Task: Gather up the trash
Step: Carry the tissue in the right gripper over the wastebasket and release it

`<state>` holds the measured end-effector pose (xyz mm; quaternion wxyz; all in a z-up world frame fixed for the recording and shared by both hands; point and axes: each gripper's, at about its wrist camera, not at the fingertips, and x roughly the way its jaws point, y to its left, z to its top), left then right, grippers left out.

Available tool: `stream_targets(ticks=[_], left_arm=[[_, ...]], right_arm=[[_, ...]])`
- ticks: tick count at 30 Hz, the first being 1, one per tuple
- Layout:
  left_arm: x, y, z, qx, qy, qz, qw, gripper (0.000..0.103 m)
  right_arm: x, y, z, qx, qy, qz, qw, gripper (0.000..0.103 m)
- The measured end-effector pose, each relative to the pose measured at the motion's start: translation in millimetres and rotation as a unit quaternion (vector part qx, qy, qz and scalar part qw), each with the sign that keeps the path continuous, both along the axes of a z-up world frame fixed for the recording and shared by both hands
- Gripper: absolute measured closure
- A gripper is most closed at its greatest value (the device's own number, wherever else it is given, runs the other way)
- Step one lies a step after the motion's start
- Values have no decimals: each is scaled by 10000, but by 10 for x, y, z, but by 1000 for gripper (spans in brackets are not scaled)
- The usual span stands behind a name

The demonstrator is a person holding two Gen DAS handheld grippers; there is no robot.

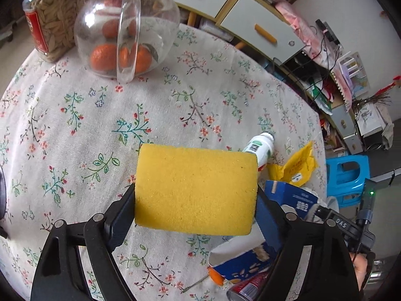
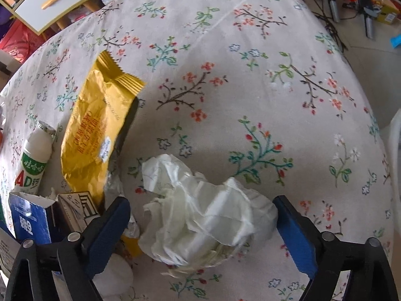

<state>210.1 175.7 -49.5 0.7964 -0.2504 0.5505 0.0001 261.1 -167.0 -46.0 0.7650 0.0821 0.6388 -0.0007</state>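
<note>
With its fingers pressed against both ends of the sponge (image 1: 196, 190), my left gripper (image 1: 195, 200) pinches that yellow block above the table (image 1: 100, 115). To its right lies the trash: a small bottle (image 1: 260, 146), a yellow wrapper (image 1: 297, 166), a blue box (image 1: 288, 195), a paper cup (image 1: 240, 258) and a red can (image 1: 248, 289) nearest the camera. Far ahead to the left stand a glass jar of oranges (image 1: 125, 32) and a jar of seeds (image 1: 54, 17).

My right gripper (image 2: 200, 213) is spread wide around a crumpled tissue (image 2: 200, 208); the right finger touches its edge, while the left finger stands apart. The wrapper (image 2: 97, 130), bottle (image 2: 35, 160) and box (image 2: 30, 218) lie to its left.
</note>
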Motion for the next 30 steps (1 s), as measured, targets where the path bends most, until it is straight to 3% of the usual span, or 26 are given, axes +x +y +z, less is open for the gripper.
stream_targets(ticks=[9,14,17,24,30], left_arm=[[-164,-135,274,151,-370,-205,9990,16],[-260,-235,417,159,-559,-334,9978,16],[-309,-305,491,110,-664,-367,9971,16],[-425,-532,644,37,-910,-531,9944,16],[-504,-856,800,-67,-1126,-806,9903,16]], right_arm=[[-118,-121,-10,192,85,-49,9998,16],[-173,-116,-30,419,96,64,9991,44],[-220,-113,24,388,-3,129,9992,52],[-330,-388,306,586,-325,1,9978,54],[-449,-1035,475,489,-589,-651,9949,54]])
